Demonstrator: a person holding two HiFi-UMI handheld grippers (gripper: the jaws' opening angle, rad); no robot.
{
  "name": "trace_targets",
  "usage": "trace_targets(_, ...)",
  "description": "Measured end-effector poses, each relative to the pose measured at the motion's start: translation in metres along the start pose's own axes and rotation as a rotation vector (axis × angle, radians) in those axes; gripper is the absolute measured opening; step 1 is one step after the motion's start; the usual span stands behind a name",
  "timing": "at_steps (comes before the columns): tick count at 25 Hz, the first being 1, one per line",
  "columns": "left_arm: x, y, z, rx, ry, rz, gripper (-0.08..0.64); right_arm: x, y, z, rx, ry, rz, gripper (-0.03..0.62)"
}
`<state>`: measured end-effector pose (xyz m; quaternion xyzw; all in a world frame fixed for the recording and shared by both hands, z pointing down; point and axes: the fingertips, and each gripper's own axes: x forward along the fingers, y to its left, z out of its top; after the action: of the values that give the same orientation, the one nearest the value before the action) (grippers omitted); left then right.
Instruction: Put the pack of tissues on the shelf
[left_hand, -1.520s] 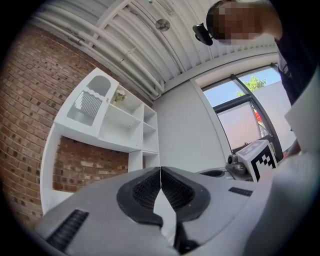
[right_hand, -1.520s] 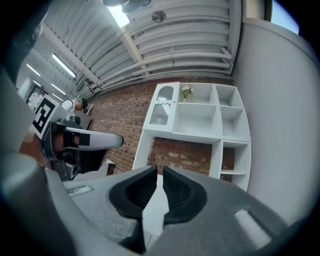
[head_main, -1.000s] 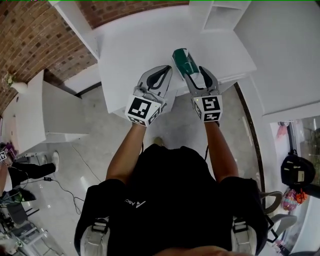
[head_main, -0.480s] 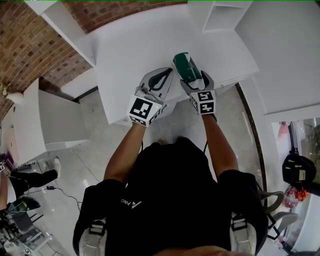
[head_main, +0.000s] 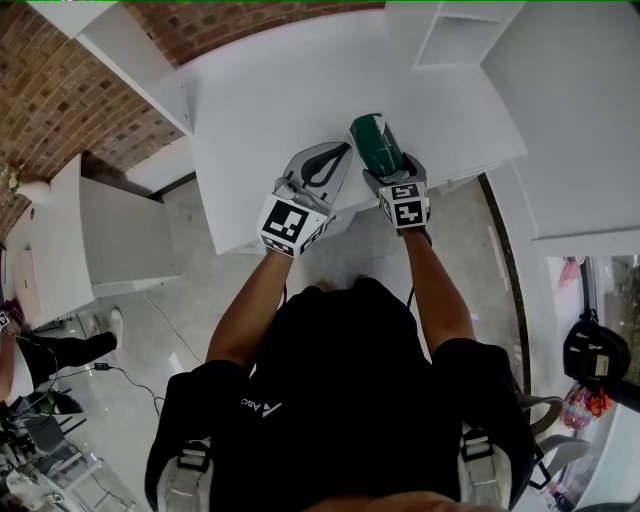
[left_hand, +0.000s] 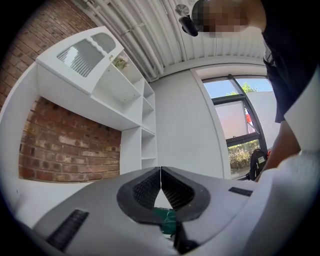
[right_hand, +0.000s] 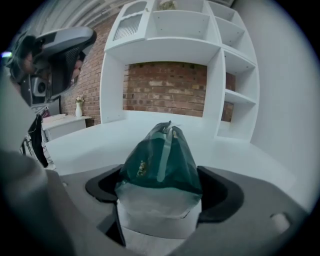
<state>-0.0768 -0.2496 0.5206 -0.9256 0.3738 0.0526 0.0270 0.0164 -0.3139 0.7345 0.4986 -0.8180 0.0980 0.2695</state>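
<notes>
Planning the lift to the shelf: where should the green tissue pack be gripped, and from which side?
Pinch the tissue pack across its mid-body from the table edge nearest the person: it points away lengthwise, and the right gripper, jaws just opened, straddles it there.

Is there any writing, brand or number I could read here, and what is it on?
Pack of tissues: small gold print, too blurred to read.
Black shirt: small white logo with letters, too small to read.
Square markers: black-and-white patterns, no letters or numbers.
</notes>
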Motion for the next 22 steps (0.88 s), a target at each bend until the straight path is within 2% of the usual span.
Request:
trace_targets(3,0.004,0.0,-0.003,0.001,0.013,0.007,0.002,0.004,0.002,-0.005,-0.017,0.021,0.007,0.426)
trace_targets(6,0.008,-0.002,-0.005,0.004,0.022,0.016,0.002,0.002,0.003,-0.008,-0.02,0.034,0.014,0.344)
trace_targets(10,0.014,-0.006,-0.001,0.009,0.022,0.031,0.002,-0.007,0.001,0.002,-0.013,0.026,0.035,0.276)
trace_targets(15,0.018,-0.009,0.013,0.01,0.008,0.042,0.002,-0.022,-0.012,0.018,0.003,-0.024,0.026,0.264)
trace_targets(22,0.029,-0.012,0.044,-0.001,-0.032,0.063,0.002,-0.066,-0.031,0.093,-0.011,-0.102,0.047,0.264)
